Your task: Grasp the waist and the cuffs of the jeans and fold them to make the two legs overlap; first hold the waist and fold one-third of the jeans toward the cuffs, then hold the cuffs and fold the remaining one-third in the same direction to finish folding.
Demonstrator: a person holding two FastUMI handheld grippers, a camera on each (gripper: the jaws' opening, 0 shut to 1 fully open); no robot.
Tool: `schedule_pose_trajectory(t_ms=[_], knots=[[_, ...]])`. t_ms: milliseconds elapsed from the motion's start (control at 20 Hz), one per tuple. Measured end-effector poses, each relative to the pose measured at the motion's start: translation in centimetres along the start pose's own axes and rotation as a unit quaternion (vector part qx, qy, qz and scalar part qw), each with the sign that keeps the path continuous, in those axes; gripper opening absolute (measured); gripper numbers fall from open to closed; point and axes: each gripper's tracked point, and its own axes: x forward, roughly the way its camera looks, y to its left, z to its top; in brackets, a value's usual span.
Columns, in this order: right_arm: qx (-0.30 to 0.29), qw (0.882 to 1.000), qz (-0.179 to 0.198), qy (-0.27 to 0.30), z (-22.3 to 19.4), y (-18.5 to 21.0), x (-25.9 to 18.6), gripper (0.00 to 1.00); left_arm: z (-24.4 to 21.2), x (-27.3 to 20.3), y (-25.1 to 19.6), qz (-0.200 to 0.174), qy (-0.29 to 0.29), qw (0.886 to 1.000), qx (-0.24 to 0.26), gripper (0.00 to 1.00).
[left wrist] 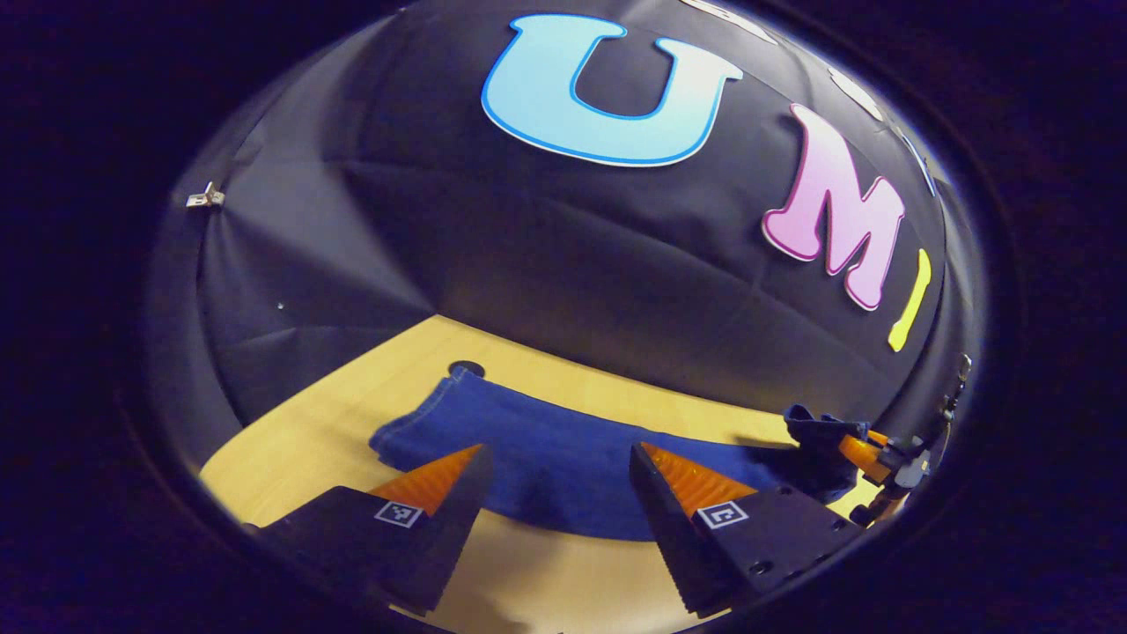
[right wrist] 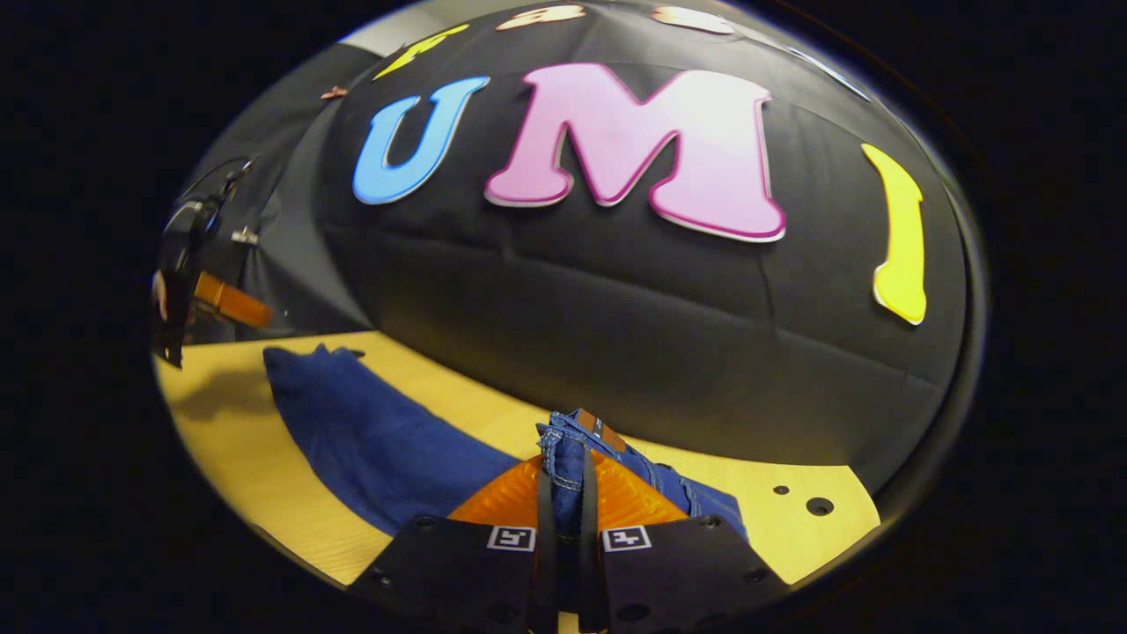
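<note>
On the wooden table, we find the jeans lying in a long strip along the foot of the booth wall. We note the left gripper poised just above the near edge of the cloth, its jaws standing wide apart with nothing between them.

We see the right gripper in its own view with both fingers pressed together on a bunched, stitched edge of denim (a small leather patch sits at the top of the fold, so we judge this to be the waist). That end is lifted off the table, while the rest of the jeans trails flat toward the far end. The left gripper view shows the same clamp from the side, at the right end of the strip.

We judge the waist fold to be the step in hand, with only one corner secured. To do it well, we advise that the left gripper take the other waist corner before any lifting, that both grippers rise together and level, and that the waist be carried toward the cuffs only a third of the length, laid down square so the edges line up.
</note>
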Motion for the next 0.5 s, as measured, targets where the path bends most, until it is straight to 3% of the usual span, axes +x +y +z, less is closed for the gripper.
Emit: schedule_pose_trajectory(t_ms=[50, 100, 250, 400, 500], knots=[[-0.002, 1.0, 0.009, 0.01, 0.2, 0.0, -0.3, 0.1, -0.2, 0.7, 1.9, 0.015, 0.006, 1.0, 0.014, 0.97], [0.006, 1.0, 0.02, 0.022, 0.0, 0.7, -0.1, 0.15, 0.0, 1.6, 3.7, 0.029, 0.011, 0.999, 0.029, 0.96], [0.05, 0.996, 0.036, 0.069, 0.6, 1.2, -0.4, 0.56, -0.1, 4.0, 8.2, 0.049, 0.026, 0.997, 0.052, 0.97], [0.065, 0.994, 0.03, 0.087, -0.9, 1.4, -0.8, 1.0, -2.4, 6.9, 11.5, 0.044, 0.079, 0.995, 0.035, 0.96], [0.068, 0.994, 0.023, 0.087, -0.2, 1.1, -1.0, 0.98, -5.0, 8.0, 11.9, 0.041, 0.128, 0.991, 0.014, 0.97]])
